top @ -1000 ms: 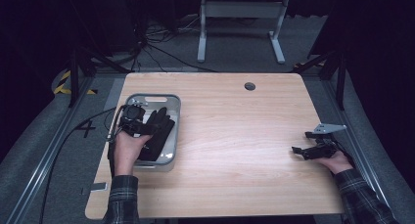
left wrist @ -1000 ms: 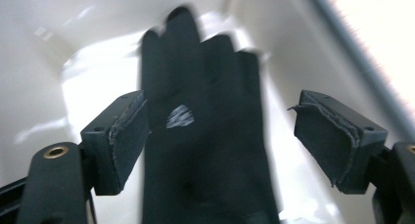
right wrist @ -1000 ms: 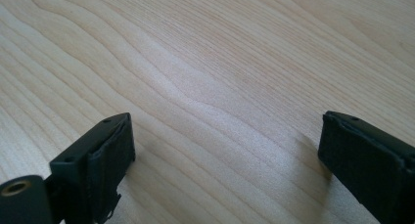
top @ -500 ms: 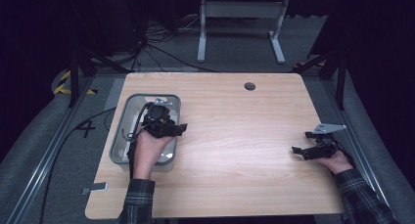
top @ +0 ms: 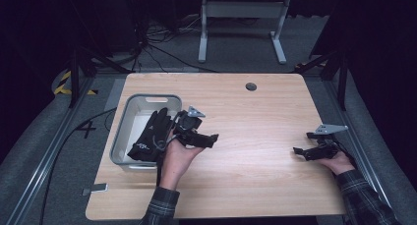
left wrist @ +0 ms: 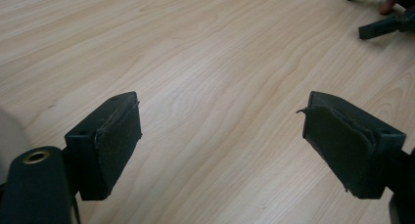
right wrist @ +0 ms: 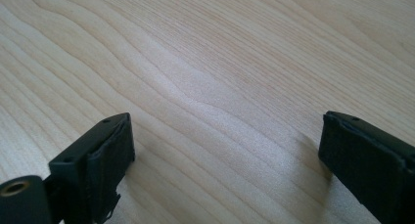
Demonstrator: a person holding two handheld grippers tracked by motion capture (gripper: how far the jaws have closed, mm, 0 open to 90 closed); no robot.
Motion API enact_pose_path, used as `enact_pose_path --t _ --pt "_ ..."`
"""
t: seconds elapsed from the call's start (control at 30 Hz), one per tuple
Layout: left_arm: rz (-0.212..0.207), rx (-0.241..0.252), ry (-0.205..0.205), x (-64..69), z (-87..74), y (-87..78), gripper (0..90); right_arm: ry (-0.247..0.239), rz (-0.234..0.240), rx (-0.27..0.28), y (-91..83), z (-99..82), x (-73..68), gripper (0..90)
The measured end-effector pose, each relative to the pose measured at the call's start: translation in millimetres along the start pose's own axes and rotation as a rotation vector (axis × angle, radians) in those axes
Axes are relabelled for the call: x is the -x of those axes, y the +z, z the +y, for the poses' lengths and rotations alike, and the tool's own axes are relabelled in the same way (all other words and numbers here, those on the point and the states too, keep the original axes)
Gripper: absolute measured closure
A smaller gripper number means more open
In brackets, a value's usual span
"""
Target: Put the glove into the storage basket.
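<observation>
High view: my left gripper (top: 212,138), jaws just widened with nothing between them, hangs beside the grey bin (top: 129,122) near the table's (top: 265,185) left edge, a black glove (top: 150,139) draped in the bin. My right gripper (top: 298,150) rests released by the right edge.

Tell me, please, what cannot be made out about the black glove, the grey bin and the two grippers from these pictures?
- Black glove, high view: its right edge is hidden by the left gripper.
- Grey bin: the glove covers much of its floor.
- Right gripper, high view: too small to judge its opening; the right gripper view shows it open.
</observation>
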State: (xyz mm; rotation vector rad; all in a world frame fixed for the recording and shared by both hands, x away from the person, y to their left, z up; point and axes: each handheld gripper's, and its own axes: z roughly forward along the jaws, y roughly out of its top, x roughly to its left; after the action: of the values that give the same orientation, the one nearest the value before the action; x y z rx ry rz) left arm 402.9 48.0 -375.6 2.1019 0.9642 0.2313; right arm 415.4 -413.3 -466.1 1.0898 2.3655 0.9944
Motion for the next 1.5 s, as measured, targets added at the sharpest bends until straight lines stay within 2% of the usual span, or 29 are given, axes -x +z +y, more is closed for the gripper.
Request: enact_pose_path --t 0.27,0.3,0.33,0.47,0.6,0.63,0.8,0.87,0.93,1.13,1.2,1.3,1.5 --pt "-0.029 -0.021 0.051 29.6 -4.5 25.9 13.3 -0.002 0.001 -0.001 -0.1 -0.1 -0.1 6.7" --pt "-0.029 -0.021 0.051 29.6 -4.5 25.9 13.3 -0.002 0.001 -0.001 -0.1 -0.1 -0.1 6.7" --pt "-0.036 -0.026 0.068 35.3 -7.7 33.4 12.9 -0.001 0.002 0.000 0.0 -0.1 -0.1 6.6" --pt "-0.052 -0.037 0.084 42.3 -14.3 46.1 12.6 -0.003 0.001 -0.001 -0.1 0.0 -0.1 6.6" --pt "-0.057 -0.068 0.102 51.0 -24.6 65.8 12.4 -0.001 0.003 0.000 0.0 -0.1 -0.2 6.5" --pt "-0.057 -0.068 0.102 51.0 -24.6 65.8 12.1 -0.002 0.003 0.000 0.0 -0.1 -0.1 6.5" --pt "-0.062 -0.123 0.138 62.5 -36.1 87.7 11.1 -0.003 0.002 -0.001 0.0 0.0 -0.1 6.5" --pt "-0.068 -0.142 0.140 65.2 -38.5 93.2 10.4 -0.002 0.002 -0.001 0.0 0.0 -0.2 6.4" --pt "-0.070 -0.157 0.161 69.1 -41.2 100.0 9.8 -0.002 0.003 -0.001 0.0 -0.1 -0.2 6.4" --pt "-0.034 -0.141 0.220 74.3 -45.9 106.8 3.6 -0.002 0.003 -0.001 0.0 -0.1 -0.2 6.4" --pt "-0.035 -0.123 0.224 74.4 -48.0 108.2 0.0 -0.003 0.002 -0.001 0.0 -0.1 -0.2 6.4" --pt "-0.044 -0.088 0.229 73.4 -51.5 108.6 0.0 -0.002 0.002 -0.001 0.0 -0.1 -0.2 6.4" --pt "-0.047 -0.088 0.231 73.3 -51.5 108.6 0.0 -0.003 0.003 -0.002 -0.1 -0.1 -0.1 6.4"
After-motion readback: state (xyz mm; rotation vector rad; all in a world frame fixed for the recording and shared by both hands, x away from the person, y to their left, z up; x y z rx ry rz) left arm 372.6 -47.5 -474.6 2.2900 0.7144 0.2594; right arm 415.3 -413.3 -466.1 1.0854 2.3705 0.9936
